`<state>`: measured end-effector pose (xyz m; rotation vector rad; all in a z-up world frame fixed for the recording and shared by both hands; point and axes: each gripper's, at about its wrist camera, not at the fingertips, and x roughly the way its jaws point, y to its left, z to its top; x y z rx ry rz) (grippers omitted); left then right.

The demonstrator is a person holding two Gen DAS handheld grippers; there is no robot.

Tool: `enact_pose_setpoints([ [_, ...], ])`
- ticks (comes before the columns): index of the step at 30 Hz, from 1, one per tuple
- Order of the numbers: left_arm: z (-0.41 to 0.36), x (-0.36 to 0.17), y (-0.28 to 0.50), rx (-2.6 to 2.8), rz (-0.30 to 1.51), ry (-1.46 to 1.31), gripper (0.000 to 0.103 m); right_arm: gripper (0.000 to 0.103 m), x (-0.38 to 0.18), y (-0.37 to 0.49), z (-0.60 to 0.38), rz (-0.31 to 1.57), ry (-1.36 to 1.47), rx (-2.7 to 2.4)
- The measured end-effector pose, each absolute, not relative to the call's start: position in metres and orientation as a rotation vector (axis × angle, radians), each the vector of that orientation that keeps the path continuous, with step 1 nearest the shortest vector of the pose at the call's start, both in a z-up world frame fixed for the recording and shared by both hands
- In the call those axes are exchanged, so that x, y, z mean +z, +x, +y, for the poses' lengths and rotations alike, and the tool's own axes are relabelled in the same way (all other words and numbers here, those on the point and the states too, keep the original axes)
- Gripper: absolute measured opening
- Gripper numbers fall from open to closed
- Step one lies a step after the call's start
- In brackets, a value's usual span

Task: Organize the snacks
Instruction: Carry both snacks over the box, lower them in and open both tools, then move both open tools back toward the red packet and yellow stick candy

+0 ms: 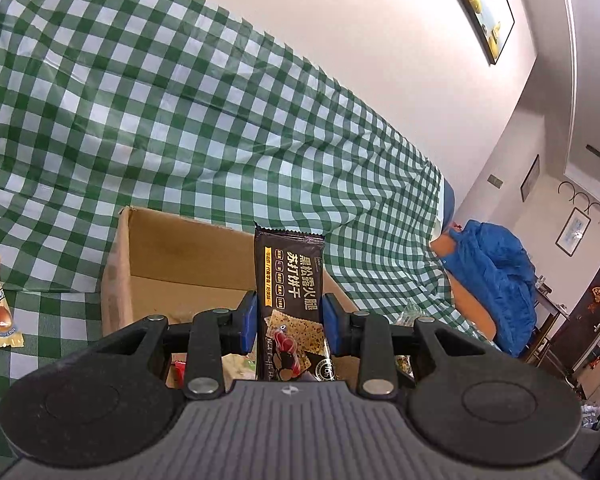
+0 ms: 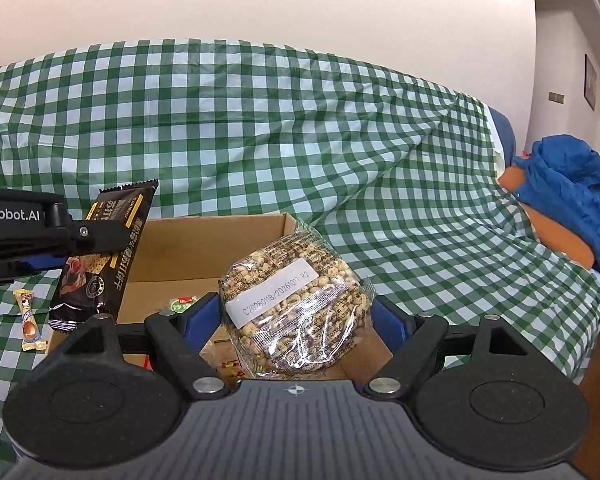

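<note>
While both packets are held above the cardboard box (image 2: pixel 204 240):
Left gripper (image 1: pixel 290 322): closed on an upright cracker packet (image 1: pixel 290 280)
Right gripper (image 2: pixel 296 312): clamped on a clear bag of nuts (image 2: pixel 292 300)
Candy bar (image 1: pixel 0 304): laid on the checked cloth (image 1: pixel 180 120), left of both grippers

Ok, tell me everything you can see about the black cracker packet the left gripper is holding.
The black cracker packet is a slim, glossy foil-like wrapper with crimped ends, gold and white Chinese lettering and a picture of seeded crackers with ham. It stands nearly upright, pinched by its side edges between the blue pads of the left gripper, above the open cardboard box. Nothing else touches it.
</note>
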<state>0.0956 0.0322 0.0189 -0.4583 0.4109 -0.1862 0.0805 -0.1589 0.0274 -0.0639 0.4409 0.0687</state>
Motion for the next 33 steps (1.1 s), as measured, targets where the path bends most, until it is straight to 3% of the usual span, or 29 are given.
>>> enact_pose_setpoints([
  [16, 0.033, 0.022, 0.096, -0.187, 0.397, -0.463, 0.037, 0.083, 0.026, 0.078, -0.162, 0.442, -0.063, 0.073],
  [19, 0.041, 0.025, 0.099, -0.189, 0.398, -0.511, 0.051, 0.089, 0.020, 0.082, -0.156, 0.499, -0.084, 0.115],
  [22, 0.053, 0.028, 0.101, -0.167, 0.391, -0.555, 0.052, 0.092, 0.021, 0.081, -0.152, 0.490, -0.101, 0.126],
  [25, 0.063, 0.029, 0.101, -0.148, 0.387, -0.579, 0.045, 0.093, 0.022, 0.082, -0.150, 0.495, -0.092, 0.136],
  [29, 0.068, 0.033, 0.096, -0.127, 0.361, -0.548, 0.027, 0.093, 0.022, 0.083, -0.143, 0.494, -0.099, 0.142],
  [33, 0.082, 0.040, 0.075, -0.041, 0.330, -0.487, 0.023, 0.092, 0.023, 0.081, -0.131, 0.486, -0.087, 0.159],
])
